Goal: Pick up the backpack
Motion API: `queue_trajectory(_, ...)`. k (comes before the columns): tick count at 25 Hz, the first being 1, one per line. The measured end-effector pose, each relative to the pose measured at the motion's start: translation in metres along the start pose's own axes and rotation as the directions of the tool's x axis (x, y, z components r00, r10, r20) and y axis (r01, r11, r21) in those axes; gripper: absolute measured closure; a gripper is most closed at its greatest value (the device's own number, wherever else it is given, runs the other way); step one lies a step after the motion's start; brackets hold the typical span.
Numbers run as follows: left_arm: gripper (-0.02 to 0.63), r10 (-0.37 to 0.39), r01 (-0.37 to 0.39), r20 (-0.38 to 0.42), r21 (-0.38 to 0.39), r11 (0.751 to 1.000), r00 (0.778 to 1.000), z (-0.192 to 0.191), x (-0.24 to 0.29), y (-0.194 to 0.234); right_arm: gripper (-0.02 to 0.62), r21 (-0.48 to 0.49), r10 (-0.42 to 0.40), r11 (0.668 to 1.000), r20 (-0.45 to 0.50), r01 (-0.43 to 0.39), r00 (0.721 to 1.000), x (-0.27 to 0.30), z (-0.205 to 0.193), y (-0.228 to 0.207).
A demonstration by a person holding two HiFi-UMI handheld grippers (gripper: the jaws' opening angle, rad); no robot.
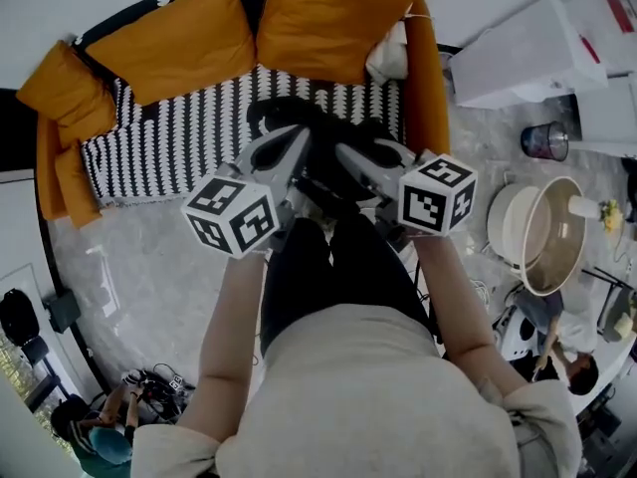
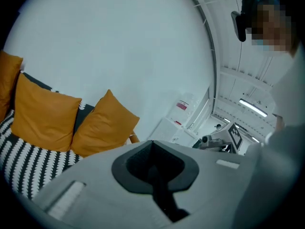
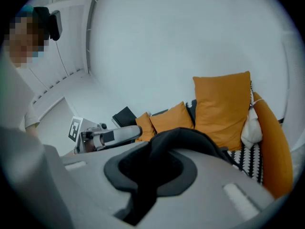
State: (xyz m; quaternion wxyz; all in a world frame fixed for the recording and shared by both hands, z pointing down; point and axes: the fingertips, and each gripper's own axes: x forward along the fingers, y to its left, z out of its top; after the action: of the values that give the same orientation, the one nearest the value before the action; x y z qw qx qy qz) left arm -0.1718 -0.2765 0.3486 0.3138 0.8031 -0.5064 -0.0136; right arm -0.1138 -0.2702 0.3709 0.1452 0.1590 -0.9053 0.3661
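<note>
Lifting step: the backpack (image 1: 320, 207) hangs just in front of the sofa (image 1: 169, 142), with the left gripper (image 2: 155, 171) and the right gripper (image 3: 150, 168) each clamped narrowly on its black fabric. The next move probably calls for an even, two-handed raise. Orange cushions (image 1: 179, 38) lie on the sofa; nothing seems to obstruct

You have the black soft fabric backpack (image 1: 299, 118) held up between the left gripper (image 2: 155, 168) and the right gripper (image 3: 152, 168). Each pair of jaws is clamped on a fold of its dark material. The body droops slack below.
</note>
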Motion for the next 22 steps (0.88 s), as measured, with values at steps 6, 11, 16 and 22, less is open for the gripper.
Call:
queue_trajectory(6, 0.598, 0.049, -0.055, 0.106, 0.051, 0.997, 0.993, 0.039, -0.025, -0.014, 0.549, -0.060, 0.021, 0.998, 0.133, -0.013, 0.991, -0.020, 0.041, 0.039)
queue_trajectory(11, 0.598, 0.042, -0.056, 0.149, 0.094, 0.994, 0.988, 0.064, -0.039, -0.037, 0.549, -0.110, 0.046, 0.994, 0.226, -0.021, 0.973, -0.043, 0.081, 0.066)
queue_trajectory(16, 0.598, -0.009, -0.029, 0.208, 0.180, 0.983, 0.978, 0.092, -0.048, -0.072, 0.549, -0.166, 0.084, 0.985, 0.299, -0.035, 0.950, -0.059, 0.116, 0.097)
queue_trajectory(22, 0.598, -0.057, 0.012, 0.250, 0.179, 0.984, 0.966, 0.109, -0.053, -0.085, 0.549, -0.207, 0.138, 0.977, 0.394, -0.059, 0.909, -0.077, 0.143, 0.121)
